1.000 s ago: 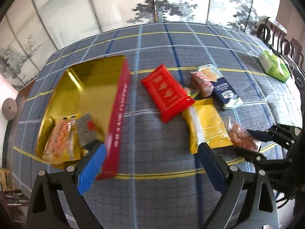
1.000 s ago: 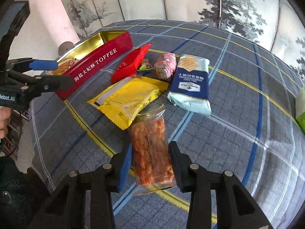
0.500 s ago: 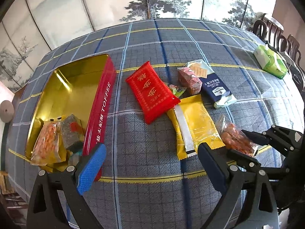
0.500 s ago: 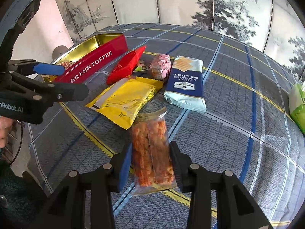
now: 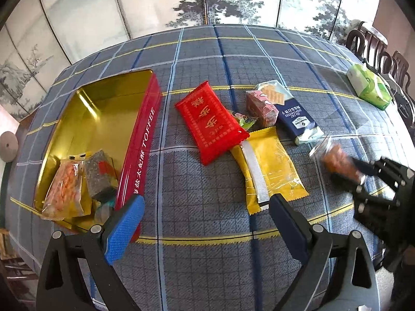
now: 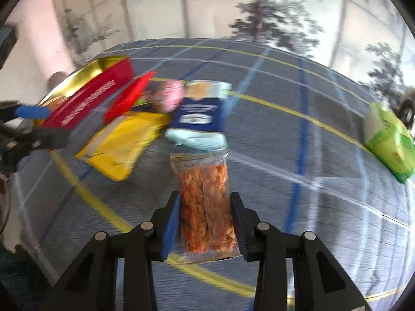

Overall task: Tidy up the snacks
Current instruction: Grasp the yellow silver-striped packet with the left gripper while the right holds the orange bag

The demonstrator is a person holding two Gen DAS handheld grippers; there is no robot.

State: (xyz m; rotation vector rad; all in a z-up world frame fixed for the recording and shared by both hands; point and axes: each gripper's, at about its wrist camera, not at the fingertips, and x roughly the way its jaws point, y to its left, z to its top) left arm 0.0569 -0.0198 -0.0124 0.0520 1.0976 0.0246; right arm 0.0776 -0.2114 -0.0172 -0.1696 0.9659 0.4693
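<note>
- Two snack packets already lie in the red toffee tin point(image 5: 145, 140), at about nine o'clock in our left wrist view: a clear bag of orange crackers point(image 5: 64, 184) and a dark wrapped packet point(image 5: 99, 175) beside it, both at the near end of the gold interior.
- Our left gripper point(image 5: 205, 217) hangs over the plaid tablecloth point(image 5: 207, 181) at six o'clock, its fingers spread wide with nothing between them; the blue pad point(image 5: 124, 229) sits just by the tin's near corner.
- At the centre lies the red pouch point(image 5: 210, 121), with the yellow packet point(image 5: 269, 171) toward four o'clock and overlapped by the pouch's corner.
- Toward one o'clock we see the pink wrapped snack point(image 5: 260, 108) touching the navy cracker pack point(image 5: 293, 114).
- At three o'clock our right gripper point(image 6: 205, 217) is clenched on the orange snack bag point(image 6: 205, 207), lifted off the cloth; its surroundings are blurred.
- At two o'clock, well apart, rests a green tissue pack point(image 5: 369, 86).
</note>
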